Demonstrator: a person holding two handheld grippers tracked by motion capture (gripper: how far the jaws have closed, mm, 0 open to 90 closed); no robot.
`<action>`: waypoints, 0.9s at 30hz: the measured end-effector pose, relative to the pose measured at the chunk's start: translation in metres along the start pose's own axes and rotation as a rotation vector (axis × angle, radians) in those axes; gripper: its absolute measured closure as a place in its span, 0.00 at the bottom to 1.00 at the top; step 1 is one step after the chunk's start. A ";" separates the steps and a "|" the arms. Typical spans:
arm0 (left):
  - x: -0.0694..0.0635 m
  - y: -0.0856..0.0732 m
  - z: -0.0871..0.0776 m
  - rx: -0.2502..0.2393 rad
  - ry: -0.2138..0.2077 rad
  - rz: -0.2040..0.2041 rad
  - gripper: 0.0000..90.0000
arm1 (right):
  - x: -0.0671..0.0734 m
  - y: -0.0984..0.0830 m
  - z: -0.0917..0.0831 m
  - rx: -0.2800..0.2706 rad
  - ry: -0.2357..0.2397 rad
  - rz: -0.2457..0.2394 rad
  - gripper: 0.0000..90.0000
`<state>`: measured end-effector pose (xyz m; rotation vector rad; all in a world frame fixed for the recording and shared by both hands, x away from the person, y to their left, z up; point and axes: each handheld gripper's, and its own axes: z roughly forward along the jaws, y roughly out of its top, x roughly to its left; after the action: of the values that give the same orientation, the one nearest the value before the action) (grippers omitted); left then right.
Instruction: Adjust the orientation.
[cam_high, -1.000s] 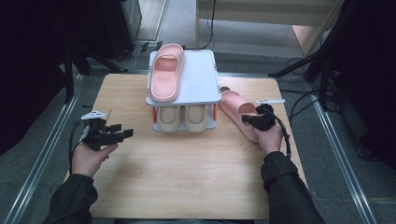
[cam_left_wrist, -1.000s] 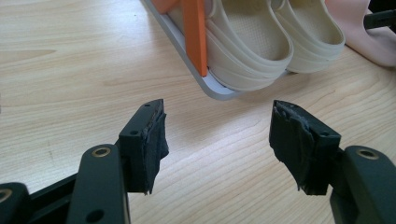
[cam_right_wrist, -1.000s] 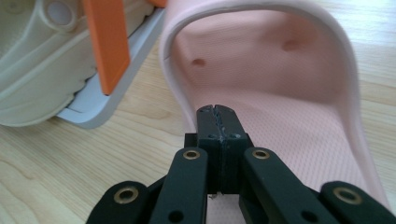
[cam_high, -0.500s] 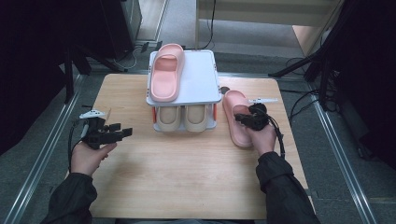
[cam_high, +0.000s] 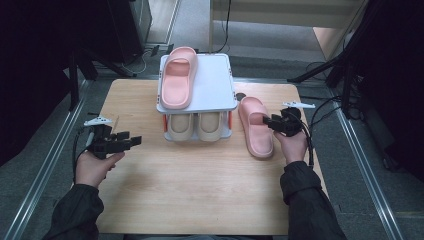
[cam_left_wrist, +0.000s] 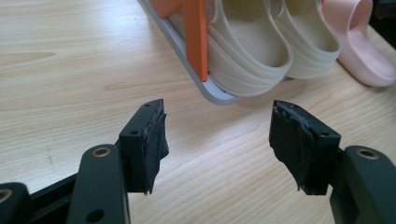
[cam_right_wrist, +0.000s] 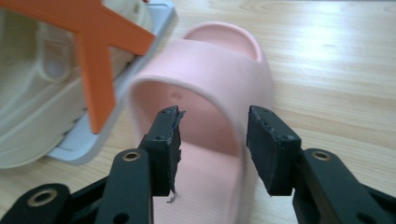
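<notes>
One pink slipper (cam_high: 177, 80) lies on the white top shelf of a small shoe rack (cam_high: 220, 80). Its mate (cam_high: 256, 135) (cam_right_wrist: 210, 79) rests on the table just right of the rack, toe towards the far side. My right gripper (cam_high: 274, 123) (cam_right_wrist: 212, 144) hovers over that slipper's right edge; its jaws have just been opening, and they stand apart in front of the strap without pressing on it. Towards the table's left side my left gripper (cam_high: 132, 141) (cam_left_wrist: 217, 140) is open, holds nothing and points at the rack.
Two beige slippers (cam_high: 195, 126) (cam_left_wrist: 252, 46) sit side by side on the rack's lower shelf, between orange posts (cam_left_wrist: 196, 42) (cam_right_wrist: 95, 74). The wooden table (cam_high: 200, 190) has bare room in front. Dark stands and cables surround the table.
The right gripper's jaws have opened and let go of the pink slipper, and the hand has risen slightly. The slipper now lies straighter beside the rack. The left gripper has stayed put.
</notes>
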<state>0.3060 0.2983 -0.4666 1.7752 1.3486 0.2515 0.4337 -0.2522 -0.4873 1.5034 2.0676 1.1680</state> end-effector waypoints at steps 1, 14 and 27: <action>0.000 0.000 0.000 0.000 0.000 0.000 0.41 | 0.000 0.000 0.000 0.000 0.000 0.000 0.61; 0.005 -0.012 -0.016 -0.013 0.030 -0.037 0.41 | -0.013 -0.002 0.030 0.085 -0.012 0.026 0.65; 0.007 -0.015 -0.017 -0.008 0.029 -0.046 0.41 | -0.028 -0.002 0.034 0.084 0.004 0.139 0.83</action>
<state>0.2880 0.3132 -0.4698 1.7377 1.4049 0.2579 0.4662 -0.2636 -0.5149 1.7096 2.0669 1.1460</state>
